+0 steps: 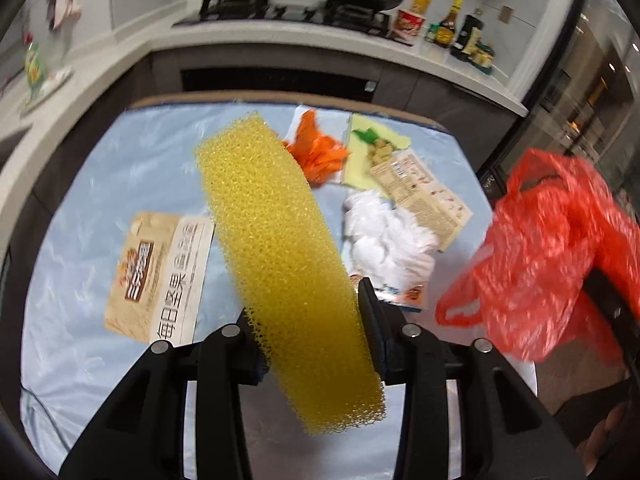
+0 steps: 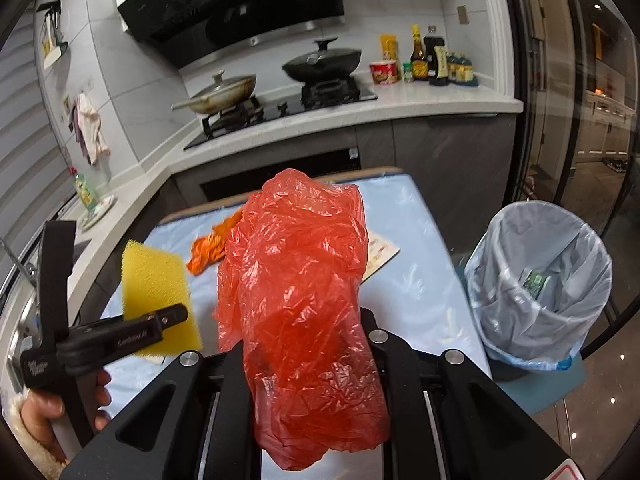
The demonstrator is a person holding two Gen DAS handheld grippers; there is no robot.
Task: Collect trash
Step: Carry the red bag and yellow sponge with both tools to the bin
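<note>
Left tool [image 1: 310, 320]: pinching a long yellow sponge [image 1: 280, 248], coarse open-pored foam, slab-shaped, tilted and lifted above the bench [image 1: 80, 200], which was covered in glossy pale-blue cloth. Right tool [image 2: 304, 344]: pressed together on a thin, crinkled, translucent red plastic bag [image 2: 296, 280], bunched upright between its fingers and held over the bench. Still lying on the bench, in the left wrist view only: a flat tan printed packet [image 1: 160, 276]; crumpled white tissue [image 1: 388, 240]; a beige printed wrapper [image 1: 424, 196]; a pale yellow-green packet [image 1: 376, 144]. An orange crumpled wrapper [image 1: 316, 148] showed in both views. Right wrist view only: a round bin [image 2: 540, 280] on the floor beside the bench, lined with a pale translucent bag, a small green item [image 2: 534, 282] inside; also a hand [image 2: 52, 408] gripping the left tool's handle.
</note>
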